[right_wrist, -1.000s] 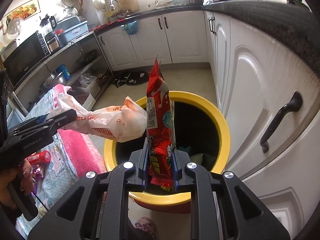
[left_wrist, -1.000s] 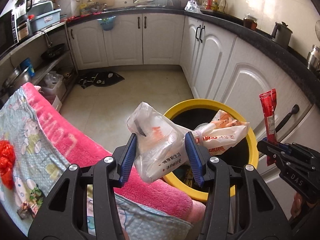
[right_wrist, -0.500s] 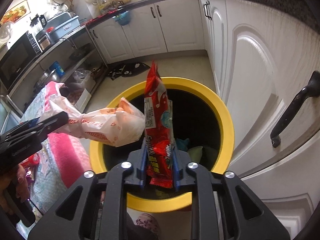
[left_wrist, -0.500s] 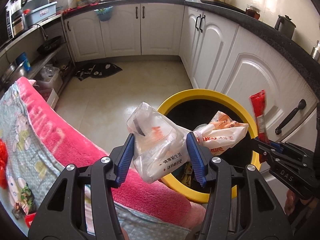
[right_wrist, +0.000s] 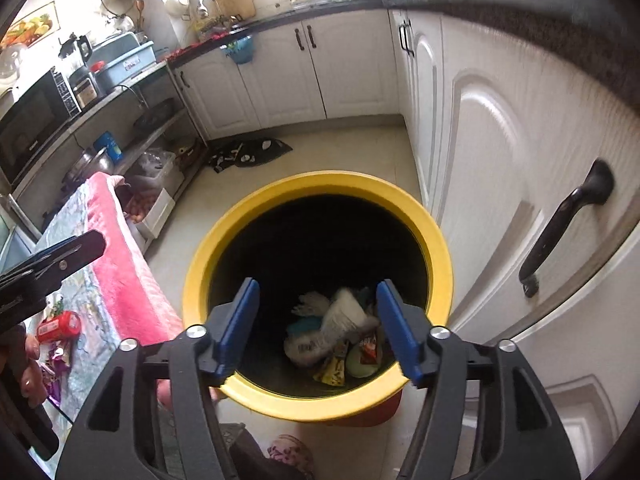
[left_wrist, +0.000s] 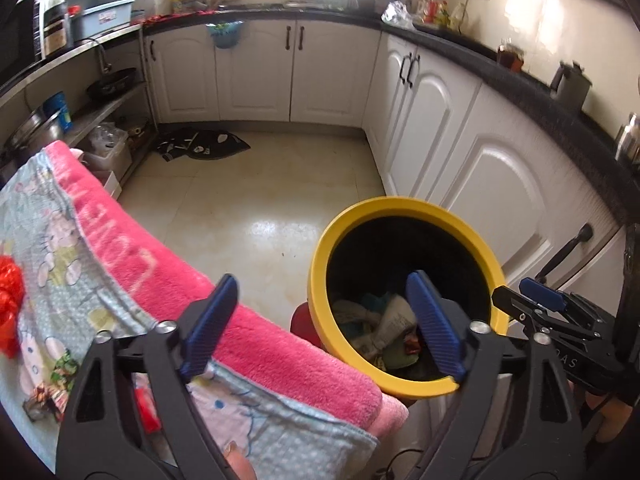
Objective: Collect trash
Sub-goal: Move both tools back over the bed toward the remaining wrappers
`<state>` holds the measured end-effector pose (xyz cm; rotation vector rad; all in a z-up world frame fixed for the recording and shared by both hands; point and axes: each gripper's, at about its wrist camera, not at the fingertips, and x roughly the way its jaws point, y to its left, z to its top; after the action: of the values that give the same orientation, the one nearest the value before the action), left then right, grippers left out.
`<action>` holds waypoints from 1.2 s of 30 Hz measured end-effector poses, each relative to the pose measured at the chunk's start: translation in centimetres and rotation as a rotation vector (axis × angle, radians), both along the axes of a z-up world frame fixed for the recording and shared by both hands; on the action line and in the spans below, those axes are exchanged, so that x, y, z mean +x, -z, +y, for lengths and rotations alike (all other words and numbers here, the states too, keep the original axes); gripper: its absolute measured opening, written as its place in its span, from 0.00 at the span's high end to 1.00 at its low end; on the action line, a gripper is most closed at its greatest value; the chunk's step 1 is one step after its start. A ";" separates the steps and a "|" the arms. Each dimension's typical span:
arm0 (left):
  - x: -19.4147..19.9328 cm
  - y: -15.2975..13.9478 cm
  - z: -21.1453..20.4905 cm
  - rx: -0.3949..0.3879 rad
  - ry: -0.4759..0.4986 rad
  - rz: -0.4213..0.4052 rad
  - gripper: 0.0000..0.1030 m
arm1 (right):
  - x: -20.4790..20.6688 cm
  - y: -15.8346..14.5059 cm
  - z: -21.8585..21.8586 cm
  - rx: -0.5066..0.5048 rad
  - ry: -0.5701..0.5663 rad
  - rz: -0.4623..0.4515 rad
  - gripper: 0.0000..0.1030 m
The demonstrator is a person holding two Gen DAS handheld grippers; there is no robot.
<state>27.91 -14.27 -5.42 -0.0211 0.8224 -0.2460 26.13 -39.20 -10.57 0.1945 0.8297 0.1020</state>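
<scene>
A yellow-rimmed trash bin (left_wrist: 404, 204) stands on the floor by the white cabinets; it also shows in the right wrist view (right_wrist: 320, 182). Bags and wrappers (right_wrist: 332, 332) lie at its bottom, and they show in the left wrist view (left_wrist: 384, 320). My left gripper (left_wrist: 324, 324) is open and empty over the bin's near left rim. My right gripper (right_wrist: 318, 328) is open and empty straight above the bin's mouth. On the table, a red wrapper (right_wrist: 58, 326) and a red crumpled piece (left_wrist: 10, 296) lie on the cloth.
A table with a pink and blue cloth (left_wrist: 120, 240) stands left of the bin. White cabinet doors (right_wrist: 500, 160) with a black handle (right_wrist: 564, 220) are close on the right. A dark mat (left_wrist: 204, 146) lies on the tiled floor beyond.
Both grippers have opened. The white plastic bag from the left and the red snack wrapper from the right have dropped into the bin.
</scene>
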 end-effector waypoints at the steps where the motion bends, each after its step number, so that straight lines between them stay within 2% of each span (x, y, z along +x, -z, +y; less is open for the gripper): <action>1: -0.4 -0.5 0.5 -0.009 -0.009 -0.008 0.11 | -0.3 -0.5 0.3 -0.005 -0.002 -0.014 0.36; 7: -2.7 -2.8 3.8 -0.061 -0.061 -0.049 0.10 | -1.7 -3.0 1.7 0.003 -0.027 -0.085 0.31; 15: -5.3 -4.7 7.7 -0.080 -0.129 -0.091 0.10 | -3.2 -6.0 3.6 0.002 -0.080 -0.156 0.29; 25: -8.2 -6.4 11.9 -0.095 -0.202 -0.147 0.10 | -5.0 -8.1 6.0 0.000 -0.128 -0.196 0.28; 36: -10.6 -7.4 14.6 -0.110 -0.240 -0.181 0.10 | -6.7 -9.9 8.9 -0.014 -0.191 -0.229 0.27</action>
<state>17.31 0.33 1.94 -0.1968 0.6190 -0.0645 19.38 -30.30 -0.70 0.0876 0.6188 0.2925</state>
